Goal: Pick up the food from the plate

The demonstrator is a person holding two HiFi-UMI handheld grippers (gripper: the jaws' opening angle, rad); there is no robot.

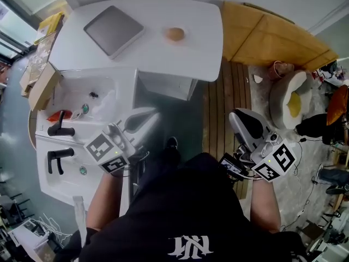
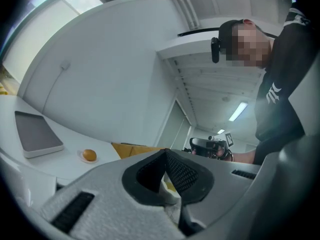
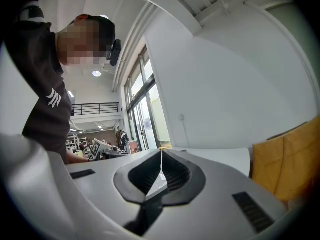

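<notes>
A round orange-brown piece of food (image 1: 175, 34) lies on a small white plate (image 1: 183, 40) near the far middle of the white table (image 1: 163, 59). The left gripper view also takes in the food (image 2: 89, 155), far off on the table. My left gripper (image 1: 153, 115) is held close to the person's body, well short of the table, and its jaws (image 2: 166, 152) meet at the tips with nothing between them. My right gripper (image 1: 236, 115) hangs over the wooden floor to the right of the table. It is also shut and empty (image 3: 161, 151).
A flat grey board (image 1: 113, 29) lies on the table left of the plate, seen too in the left gripper view (image 2: 37, 133). A white sink unit with black taps (image 1: 60, 129) stands at the left. Yellow panels (image 1: 272, 37), a round cushion (image 1: 289, 97) and clutter fill the right.
</notes>
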